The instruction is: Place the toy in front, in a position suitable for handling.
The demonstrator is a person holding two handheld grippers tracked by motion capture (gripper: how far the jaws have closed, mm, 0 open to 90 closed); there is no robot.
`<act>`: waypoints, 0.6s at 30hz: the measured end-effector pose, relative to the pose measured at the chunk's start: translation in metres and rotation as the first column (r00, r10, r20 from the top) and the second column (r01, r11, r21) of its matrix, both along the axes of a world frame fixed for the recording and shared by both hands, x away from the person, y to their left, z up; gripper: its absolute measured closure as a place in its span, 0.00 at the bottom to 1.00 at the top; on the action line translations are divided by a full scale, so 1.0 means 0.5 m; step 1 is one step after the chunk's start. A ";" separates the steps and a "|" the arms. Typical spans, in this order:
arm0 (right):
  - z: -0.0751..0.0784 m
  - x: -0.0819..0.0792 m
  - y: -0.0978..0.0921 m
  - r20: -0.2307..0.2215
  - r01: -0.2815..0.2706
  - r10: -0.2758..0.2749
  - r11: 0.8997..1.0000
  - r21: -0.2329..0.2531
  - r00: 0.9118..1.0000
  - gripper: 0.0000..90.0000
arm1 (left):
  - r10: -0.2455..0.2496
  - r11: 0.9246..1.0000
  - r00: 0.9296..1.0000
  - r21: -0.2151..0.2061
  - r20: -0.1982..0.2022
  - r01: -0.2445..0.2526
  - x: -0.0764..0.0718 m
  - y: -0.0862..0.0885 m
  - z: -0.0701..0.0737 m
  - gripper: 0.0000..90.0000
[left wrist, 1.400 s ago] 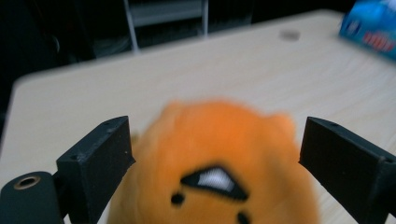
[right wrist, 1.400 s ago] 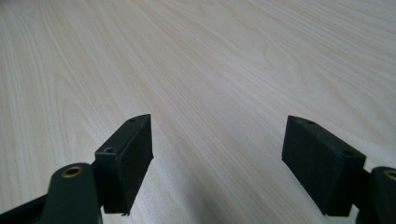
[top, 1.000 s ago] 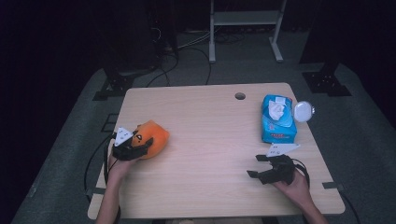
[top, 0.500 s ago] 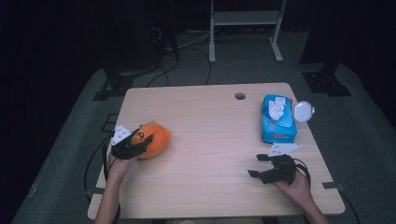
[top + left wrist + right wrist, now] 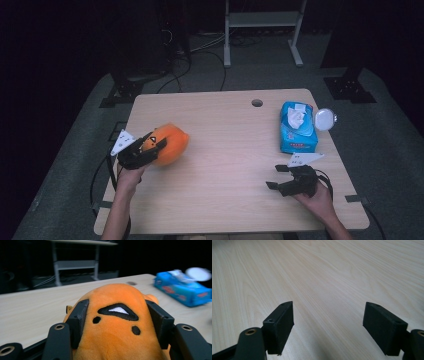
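Note:
An orange plush toy (image 5: 169, 143) with black markings is at the left side of the table, and my left gripper (image 5: 150, 142) is shut on it. In the left gripper view both black jaws press into the orange plush toy (image 5: 117, 325) from either side, one fingertip (image 5: 80, 315) dug into the fabric. My right gripper (image 5: 277, 177) rests low near the table's front right edge, jaws wide apart with nothing between them. In the right gripper view the right gripper (image 5: 328, 325) hangs open just over bare wood.
A blue tissue pack (image 5: 298, 127) lies at the right of the light wooden table (image 5: 225, 165), with a small round white object (image 5: 325, 119) beside it. A cable hole (image 5: 257, 102) sits near the far edge. A metal stand (image 5: 262, 30) is on the floor beyond.
My left gripper has lifted slightly and carried the orange plush a little to the right and away from the table's left edge. The right gripper has stayed in place.

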State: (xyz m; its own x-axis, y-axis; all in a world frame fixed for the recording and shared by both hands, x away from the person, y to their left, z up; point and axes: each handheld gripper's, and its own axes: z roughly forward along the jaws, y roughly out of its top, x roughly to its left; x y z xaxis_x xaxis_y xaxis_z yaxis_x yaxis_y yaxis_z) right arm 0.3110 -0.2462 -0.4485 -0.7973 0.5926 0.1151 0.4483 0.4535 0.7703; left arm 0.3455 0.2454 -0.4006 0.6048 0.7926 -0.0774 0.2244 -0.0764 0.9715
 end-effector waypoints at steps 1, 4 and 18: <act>0.000 0.001 -0.004 0.001 0.006 -0.006 1.000 0.006 1.000 0.26 | -0.047 0.999 0.999 0.009 0.007 0.047 -0.004 -0.031 0.004 0.47; 0.001 -0.002 -0.009 0.000 0.012 -0.012 1.000 0.006 1.000 0.26 | -0.121 0.993 0.993 0.007 0.007 0.121 -0.010 -0.080 0.004 0.47; 0.005 -0.002 -0.025 0.007 0.032 -0.032 0.999 0.010 0.999 0.26 | -0.345 0.938 0.939 0.017 0.004 0.345 -0.042 -0.240 -0.021 0.48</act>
